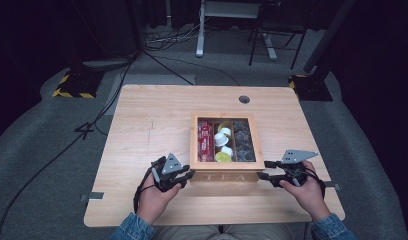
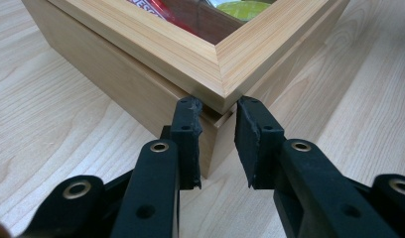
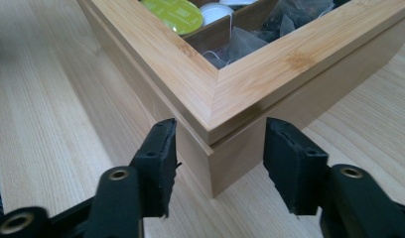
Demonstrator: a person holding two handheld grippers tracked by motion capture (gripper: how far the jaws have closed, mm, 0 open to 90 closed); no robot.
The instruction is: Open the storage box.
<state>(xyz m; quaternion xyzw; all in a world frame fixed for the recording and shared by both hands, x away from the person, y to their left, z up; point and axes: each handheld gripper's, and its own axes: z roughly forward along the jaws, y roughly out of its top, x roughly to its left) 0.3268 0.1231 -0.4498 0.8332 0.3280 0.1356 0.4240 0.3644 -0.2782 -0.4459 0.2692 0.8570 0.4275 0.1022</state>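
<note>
Centrally on the desk (image 1: 142, 125) sits the tea box (image 1: 226, 176), bare wood all around. Left tongs (image 1: 184, 175) straddle its near left corner, right tongs (image 1: 264, 170) its near right; both parted, gripping nothing.

A light wooden table (image 1: 142, 125) carries one wooden tea box (image 1: 226, 176) near its front edge.
</note>
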